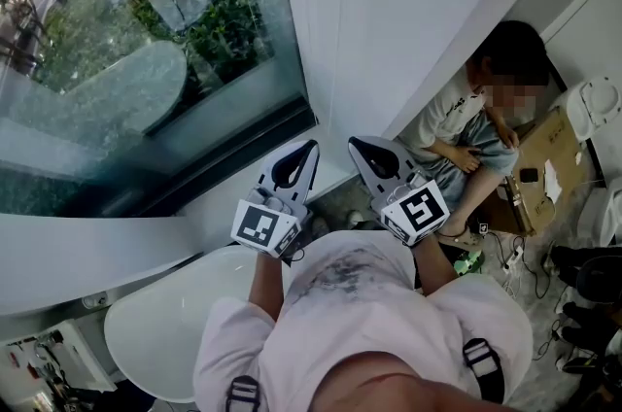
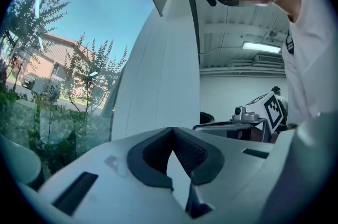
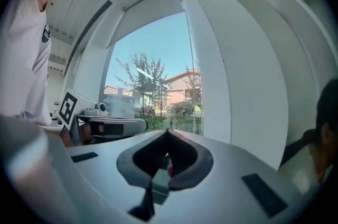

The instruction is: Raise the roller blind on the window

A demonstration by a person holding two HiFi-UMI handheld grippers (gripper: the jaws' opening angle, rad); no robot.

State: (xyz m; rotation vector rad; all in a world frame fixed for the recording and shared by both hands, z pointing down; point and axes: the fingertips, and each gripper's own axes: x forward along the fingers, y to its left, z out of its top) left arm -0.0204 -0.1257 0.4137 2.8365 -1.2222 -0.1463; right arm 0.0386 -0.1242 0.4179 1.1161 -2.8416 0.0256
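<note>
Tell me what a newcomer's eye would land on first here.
First come the left gripper and the right gripper, held side by side at mid-picture. Each carries a square-marker cube, has its jaws together and points toward the white wall. Next is the big window at upper left, with trees and greenery outside. Then there is a seated person on the floor at right.

Daylit, clear in the middle, warped at the edges.
I get strong daylight through the window at left, with reflections on its glass. A ceiling strip light glows at far right in the left gripper view. Both gripper views bulge and have black corners, and their near foreground is soft.
</note>
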